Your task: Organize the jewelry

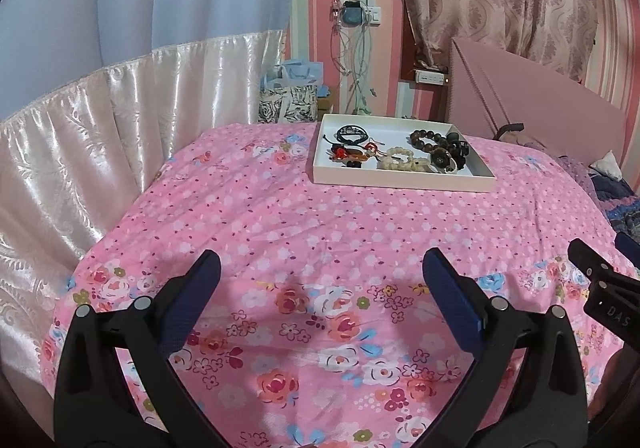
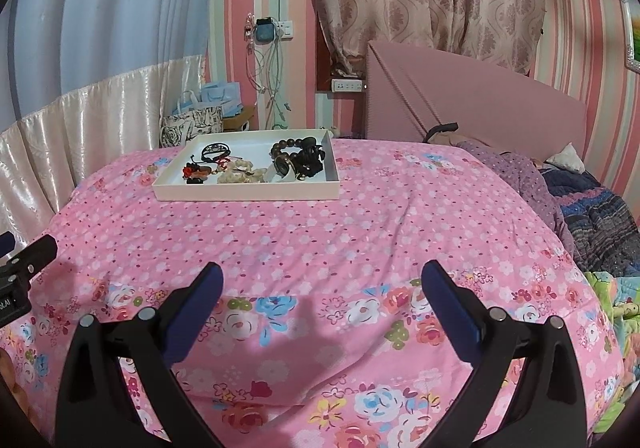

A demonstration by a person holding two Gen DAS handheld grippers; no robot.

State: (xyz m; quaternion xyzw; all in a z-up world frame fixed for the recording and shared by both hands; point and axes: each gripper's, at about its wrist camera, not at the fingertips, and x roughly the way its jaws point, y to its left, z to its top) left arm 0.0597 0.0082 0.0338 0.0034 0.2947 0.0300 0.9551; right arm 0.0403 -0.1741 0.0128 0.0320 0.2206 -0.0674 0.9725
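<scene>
the white tray [image 1: 400, 179] of jewelry sits on the bed's pink floral cover [image 1: 280, 228], well ahead of both hand-held grippers. the left hand-held gripper [image 1: 320, 272] and right hand-held gripper [image 2: 320, 280] gape wide, holding nothing. the dark bead bracelet [image 1: 430, 139] and cream bead bracelet [image 1: 400, 159] look light, limp and rolly, best pinched across one strand.

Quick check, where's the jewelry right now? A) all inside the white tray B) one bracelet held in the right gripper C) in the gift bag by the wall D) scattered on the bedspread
A: the dark bead bracelet, the pale bead bracelet and the other pieces all lie inside the white tray on the pink bedspread, while the left gripper and the right gripper are open and empty.
</scene>
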